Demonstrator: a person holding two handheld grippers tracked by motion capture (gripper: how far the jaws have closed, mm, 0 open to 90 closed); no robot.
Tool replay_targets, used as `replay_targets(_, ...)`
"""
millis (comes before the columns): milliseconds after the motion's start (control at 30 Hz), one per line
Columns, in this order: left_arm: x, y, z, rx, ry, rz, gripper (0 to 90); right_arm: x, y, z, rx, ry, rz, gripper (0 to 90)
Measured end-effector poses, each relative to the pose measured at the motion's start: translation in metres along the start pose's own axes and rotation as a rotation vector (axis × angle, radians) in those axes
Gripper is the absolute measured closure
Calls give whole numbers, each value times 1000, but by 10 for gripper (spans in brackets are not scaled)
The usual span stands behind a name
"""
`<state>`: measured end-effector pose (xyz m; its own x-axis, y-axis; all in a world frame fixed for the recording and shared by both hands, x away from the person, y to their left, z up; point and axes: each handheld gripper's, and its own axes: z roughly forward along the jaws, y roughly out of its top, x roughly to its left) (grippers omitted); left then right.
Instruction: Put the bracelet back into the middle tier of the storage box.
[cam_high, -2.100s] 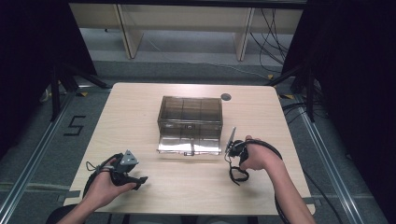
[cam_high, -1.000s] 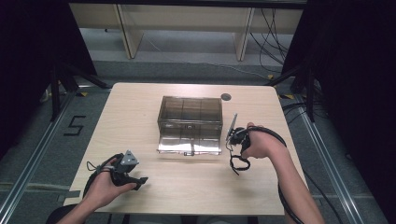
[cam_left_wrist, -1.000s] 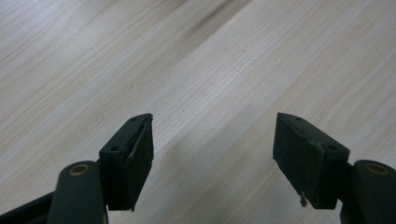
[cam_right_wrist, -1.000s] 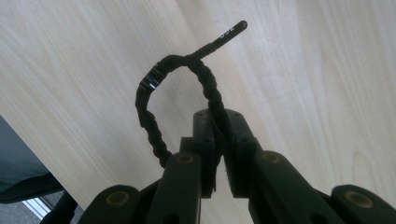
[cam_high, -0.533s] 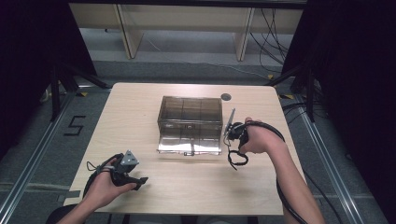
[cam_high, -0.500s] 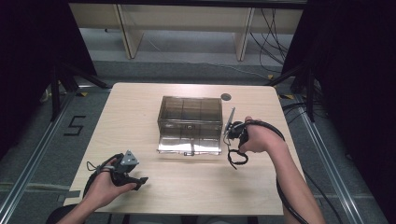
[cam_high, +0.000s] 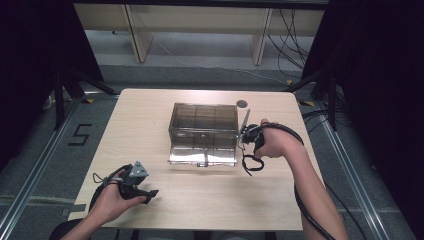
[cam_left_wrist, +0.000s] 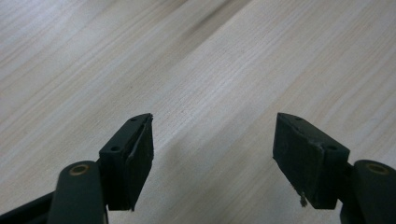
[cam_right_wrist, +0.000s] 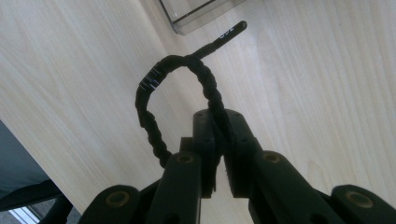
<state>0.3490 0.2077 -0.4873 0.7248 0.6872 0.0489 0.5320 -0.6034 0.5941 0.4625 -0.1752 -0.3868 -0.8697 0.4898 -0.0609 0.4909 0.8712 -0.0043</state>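
Right gripper (cam_right_wrist: 217, 140) jaws pinch a black twisted cord loop (cam_right_wrist: 159, 93), held just right of the clear compartment box (cam_high: 202, 131) mid-table. Left gripper (cam_left_wrist: 212, 158) spread, empty, near-left. Risk: the thin pinch slips, or the dangling loop snags the box's edge.

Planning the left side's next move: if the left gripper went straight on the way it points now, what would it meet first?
Likely the table: the left gripper has its jaws open, with bare wood ahead between them. How steeply it tilts down is unclear.
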Motion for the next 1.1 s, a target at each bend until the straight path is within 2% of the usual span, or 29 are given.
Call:
replay_targets(100, 0, 0, 0, -2, -2, -2, 290, -2, 2, -1, -5, -1, -15, 847)
replay_targets(167, -1, 0, 1, -11, -1, -12, 290, -1, 4, -3, -3, -4, -1, 846)
replay_targets(200, -1, 0, 1, -11, -1, -12, 290, -3, 5, -2, -5, 4, -15, 846)
replay_targets(233, 0, 0, 0, 0, 0, 0, 290, -3, 5, -3, -10, 0, -7, 846)
replay_targets(467, 0, 0, 1, -7, 6, -7, 290, -6, 10, -7, -15, 3, -21, 847)
replay_targets(500, 1, 0, 0, -2, 12, 7, 290, -6, 10, -7, -18, 1, -20, 847)
replay_targets(567, 1, 0, 0, -4, 13, 11, 290, -7, 13, -9, -19, -12, -20, 847)
replay_targets(600, 0, 0, 0, 1, 0, 0, 290, -8, 13, -9, -24, -7, -19, 847)
replay_targets(700, -1, 0, 1, -12, -1, -15, 290, -7, 16, -10, -23, -8, -15, 847)
replay_targets(733, 0, 0, 0, -7, 0, -5, 290, -7, 17, -10, -25, -3, -2, 847)
replay_targets(767, -1, 0, 1, -11, -2, -11, 290, -8, 18, -11, -23, -10, -20, 847)
replay_targets(800, -1, 0, 0, -11, -2, -11, 290, -7, 19, -12, -28, -11, -7, 847)
replay_targets(867, -1, 0, 0, -9, -1, -13, 290, -8, 20, -13, -27, -12, -22, 847)
replay_targets(933, -1, 0, 0, -7, -2, -14, 290, -8, 22, -13, -33, -13, -9, 847)
replay_targets(1100, -1, 0, 0, -9, -2, -13, 290, -9, 25, -14, -33, -15, -13, 848)
